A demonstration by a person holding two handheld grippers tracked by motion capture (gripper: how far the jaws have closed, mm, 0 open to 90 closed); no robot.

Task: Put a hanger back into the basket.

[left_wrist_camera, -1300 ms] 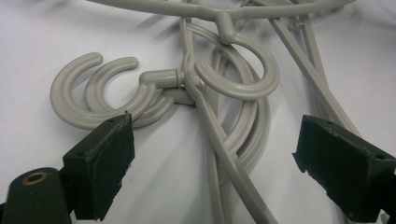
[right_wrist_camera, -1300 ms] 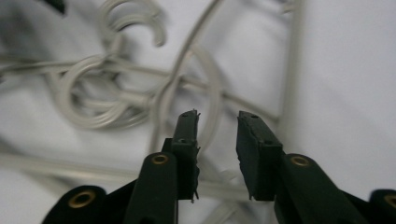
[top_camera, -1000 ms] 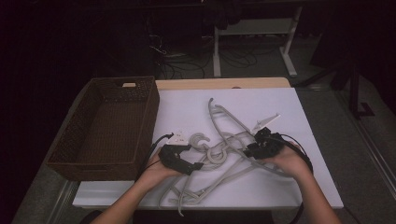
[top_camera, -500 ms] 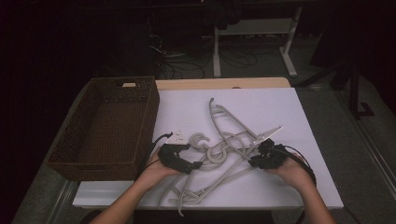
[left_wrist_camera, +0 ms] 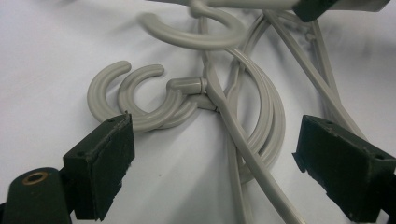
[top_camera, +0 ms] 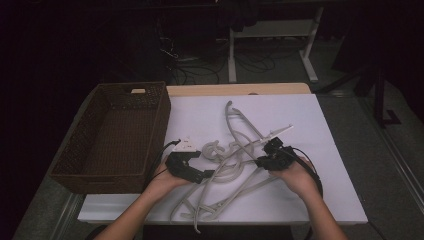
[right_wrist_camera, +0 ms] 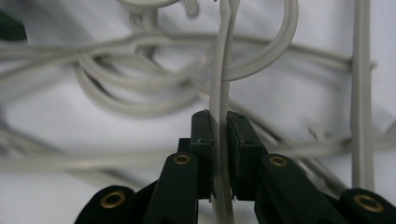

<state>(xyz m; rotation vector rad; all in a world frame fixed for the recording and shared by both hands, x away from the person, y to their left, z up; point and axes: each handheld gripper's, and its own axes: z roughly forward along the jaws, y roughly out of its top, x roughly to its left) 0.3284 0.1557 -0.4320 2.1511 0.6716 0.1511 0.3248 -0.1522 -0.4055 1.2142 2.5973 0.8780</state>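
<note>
White worktop [top_camera: 320, 130] mid-frame, grey hangers [top_camera: 235, 165] tangled, left tongs [left_wrist_camera: 215, 161] spread over them, right tongs [right_wrist_camera: 220, 140] just closed, pinching one hanger bar [right_wrist_camera: 223, 70].

Bare white table [top_camera: 320, 120] right of tangled hangers [top_camera: 235, 165]; wicker basket [top_camera: 107, 137] walling the left.

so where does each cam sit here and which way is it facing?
High view: fixed above the person's side, looking forward and down on the white table, wicker basket and grey hangers; forearms enter from the bottom, left gripper, right gripper.
Left gripper view: rides the left gripper, looking along its open jaws at hanger hooks.
Right gripper view: rides the right gripper, jaws just closed on a hanger bar.
Shared: the same tangled hangers show in all three.
</note>
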